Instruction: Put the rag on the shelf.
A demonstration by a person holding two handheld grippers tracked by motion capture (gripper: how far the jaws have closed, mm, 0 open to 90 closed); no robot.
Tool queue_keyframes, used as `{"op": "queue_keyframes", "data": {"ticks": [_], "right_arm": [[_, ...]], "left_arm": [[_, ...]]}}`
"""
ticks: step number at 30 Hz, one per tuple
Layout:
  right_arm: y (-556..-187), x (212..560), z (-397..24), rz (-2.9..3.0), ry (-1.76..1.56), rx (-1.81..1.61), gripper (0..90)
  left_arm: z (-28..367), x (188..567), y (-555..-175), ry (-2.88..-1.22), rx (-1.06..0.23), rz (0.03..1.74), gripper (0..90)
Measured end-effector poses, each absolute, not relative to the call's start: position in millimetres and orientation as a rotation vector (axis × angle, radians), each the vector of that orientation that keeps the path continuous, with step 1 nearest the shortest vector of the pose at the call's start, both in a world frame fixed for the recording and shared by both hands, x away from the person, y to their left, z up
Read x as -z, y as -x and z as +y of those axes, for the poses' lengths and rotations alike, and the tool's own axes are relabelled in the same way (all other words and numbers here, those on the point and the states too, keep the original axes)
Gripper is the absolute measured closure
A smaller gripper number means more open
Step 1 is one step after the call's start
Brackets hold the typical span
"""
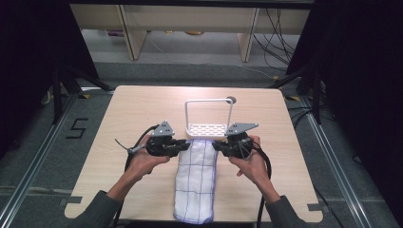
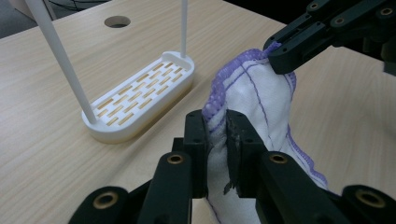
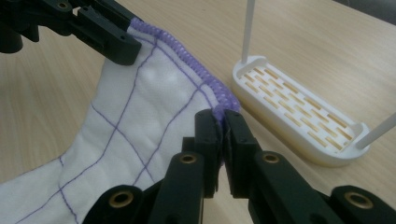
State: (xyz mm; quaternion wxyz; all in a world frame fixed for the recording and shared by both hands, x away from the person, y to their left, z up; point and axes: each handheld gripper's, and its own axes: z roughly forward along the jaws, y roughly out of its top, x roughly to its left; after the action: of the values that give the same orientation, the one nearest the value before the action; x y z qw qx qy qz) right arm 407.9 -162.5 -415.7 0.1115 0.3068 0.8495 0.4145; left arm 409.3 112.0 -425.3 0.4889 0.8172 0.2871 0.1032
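The wooden table [image 1: 142, 114] takes up most of what lies in front of you, pale and square-cornered, with a small round hole [image 1: 231, 99] near its far edge. Down its middle, running from the near edge toward the far side, lies the folded white cloth [image 1: 196, 183] with thin purple grid lines and a purple stitched hem. Its near part rests flat on the table; its far end is lifted off the surface between your two tools.

Just beyond that raised end stands the white rack [image 1: 206, 128], an oval slotted base with a thin hoop rising from it. The cloth's far hem hangs close to the rack's near side, but I cannot tell if they touch.

Your left gripper [image 1: 183, 144] is clamped on the left far corner of the cloth; in the left gripper view its jaws press together with the hem and white fabric pinched between them. Your right gripper [image 1: 217, 145] is clamped on the right far corner, jaws closed on the purple hem in the right gripper view. The hem stretches between the two grips.
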Motion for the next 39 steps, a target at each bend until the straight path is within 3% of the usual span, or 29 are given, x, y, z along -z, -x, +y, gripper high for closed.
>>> {"op": "queue_keyframes", "data": {"ticks": [6, 17, 25, 39], "right_arm": [[-408, 403, -164, 2.480, -0.864, -1.243, 85.5], [-398, 342, -171, 2.372, -0.763, -1.324, 85.8], [-407, 290, -175, 2.288, -0.754, -1.339, 85.9], [-448, 248, -179, 2.222, -0.800, -1.308, 85.8]], "left_arm": [[114, 409, -403, -1.964, -0.247, 0.670, 79.3], [117, 347, -398, -1.878, -0.252, 0.619, 79.8], [113, 305, -412, -1.854, -0.282, 0.627, 80.2], [100, 269, -460, -1.828, -0.342, 0.690, 80.1]]}}
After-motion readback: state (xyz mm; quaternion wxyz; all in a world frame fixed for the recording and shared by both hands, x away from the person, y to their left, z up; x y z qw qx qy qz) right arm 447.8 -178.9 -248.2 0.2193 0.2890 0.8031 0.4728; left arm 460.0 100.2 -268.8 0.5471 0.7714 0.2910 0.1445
